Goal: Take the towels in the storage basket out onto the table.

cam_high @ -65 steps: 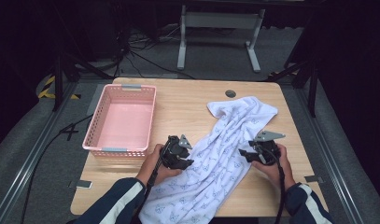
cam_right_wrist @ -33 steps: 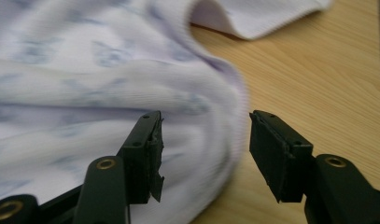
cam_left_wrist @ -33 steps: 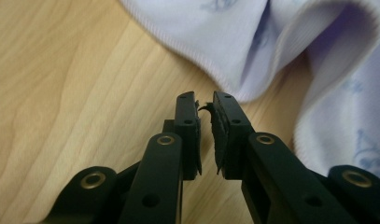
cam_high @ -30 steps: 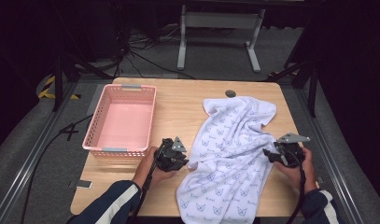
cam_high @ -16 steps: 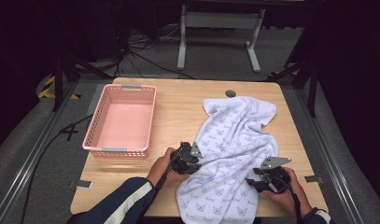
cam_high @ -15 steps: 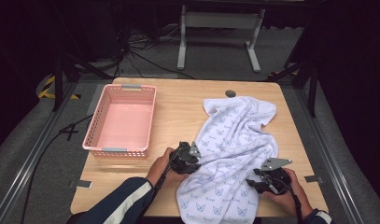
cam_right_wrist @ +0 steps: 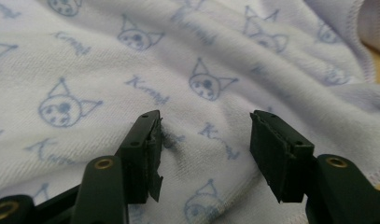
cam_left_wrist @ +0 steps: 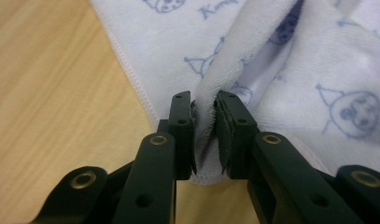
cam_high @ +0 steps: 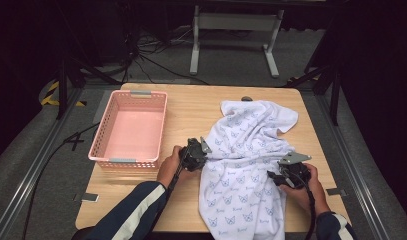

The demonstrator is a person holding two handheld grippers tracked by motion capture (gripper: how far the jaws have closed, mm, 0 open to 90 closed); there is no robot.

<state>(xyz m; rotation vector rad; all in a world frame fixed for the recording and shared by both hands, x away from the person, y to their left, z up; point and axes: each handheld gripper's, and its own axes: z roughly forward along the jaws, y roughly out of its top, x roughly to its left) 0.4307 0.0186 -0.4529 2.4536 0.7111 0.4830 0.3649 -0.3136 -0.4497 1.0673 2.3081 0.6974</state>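
Note:
A white towel (cam_high: 246,165) printed with blue cat faces lies rumpled across the right half of the wooden table (cam_high: 191,105), its near end hanging over the front edge. My left gripper (cam_high: 204,155) is at the towel's left edge. In the left gripper view it (cam_left_wrist: 205,100) is shut on a raised fold of the towel (cam_left_wrist: 318,70) just by the hem. My right gripper (cam_high: 272,178) rests on the towel's right side. Its jaws (cam_right_wrist: 205,121) stand apart and have just opened a little wider, with flat towel (cam_right_wrist: 131,60) beneath them and nothing pinched.
A pink plastic basket (cam_high: 93,150) stands on the table's left side, nothing in it. A small dark round object (cam_high: 246,98) sits at the far edge behind the towel. Bare wood lies between basket and towel. Dark floor, cables and a stand leg lie beyond.
My left gripper has shifted right onto the towel's left edge. My right gripper has come in leftward and nearer, onto the towel's right side. The towel has bunched slightly at the left.

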